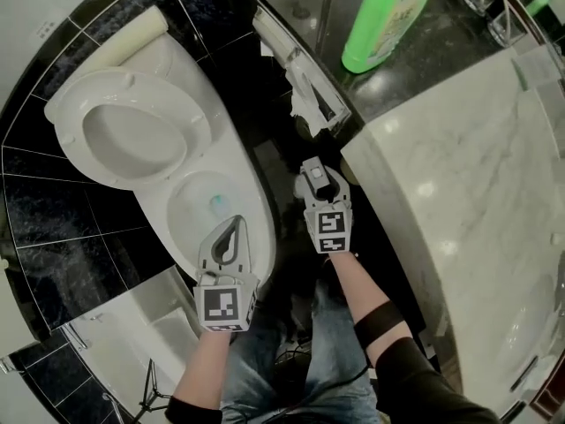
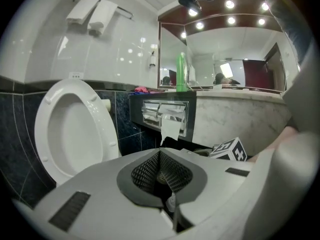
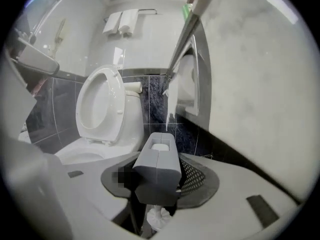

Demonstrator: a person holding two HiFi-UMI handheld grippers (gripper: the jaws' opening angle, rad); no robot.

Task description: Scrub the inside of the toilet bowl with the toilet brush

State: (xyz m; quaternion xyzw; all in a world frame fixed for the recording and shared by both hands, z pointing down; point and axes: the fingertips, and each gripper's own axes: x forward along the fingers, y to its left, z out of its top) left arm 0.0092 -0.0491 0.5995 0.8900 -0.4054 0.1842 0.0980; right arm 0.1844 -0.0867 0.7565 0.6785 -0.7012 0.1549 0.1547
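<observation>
Steering the grey-handled toilet brush [image 3: 156, 170] — clamped in the right gripper [image 1: 317, 186] — bristles-first into the white ceramic toilet bowl [image 1: 183, 203] is advised; left gripper [image 1: 237, 223] closed, empty.

The toilet bowl [image 1: 190, 203] is white and oval, with a small pool of blue-green water [image 1: 216, 203] at its bottom. Its seat [image 1: 132, 131] is raised and leans back towards the wall, so the bowl is fully open.

The toilet brush [image 3: 157, 169] has a blocky grey handle top with a rectangular recess that shows white inside. Its round head of white bristles [image 3: 159, 217] hangs below. The fingers of the right gripper [image 3: 157, 184] are clamped on the handle and hold the brush roughly upright, head down. It is outside the bowl, to the bowl's right and apart from the rim, above the dark floor.
</observation>
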